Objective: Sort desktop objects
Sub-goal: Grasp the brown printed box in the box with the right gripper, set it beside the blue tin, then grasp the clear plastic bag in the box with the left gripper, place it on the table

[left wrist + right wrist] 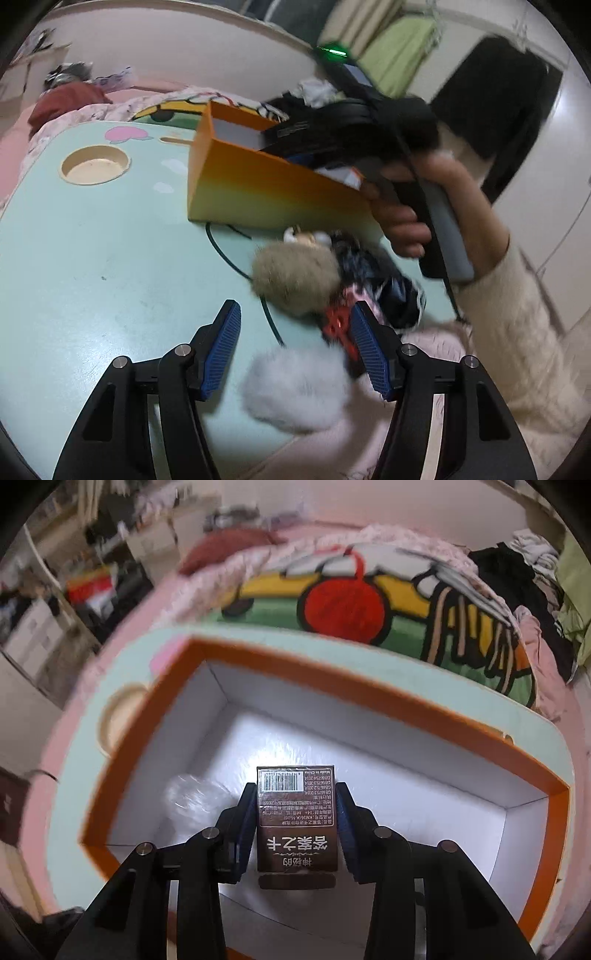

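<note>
Inside the orange box (369,698), above its white floor, the right claw (297,823) is clenched on a small brown carton (297,812) with a barcode (its print reads upside down from this camera). A crumpled clear wrapper (192,801) lies on the box floor just left of the carton. The box stands on the pale green surface (92,258). In front of the box, the left claw (295,332) hangs released over a white pompom (295,387), with a tan pompom (295,277) between it and the box
</note>
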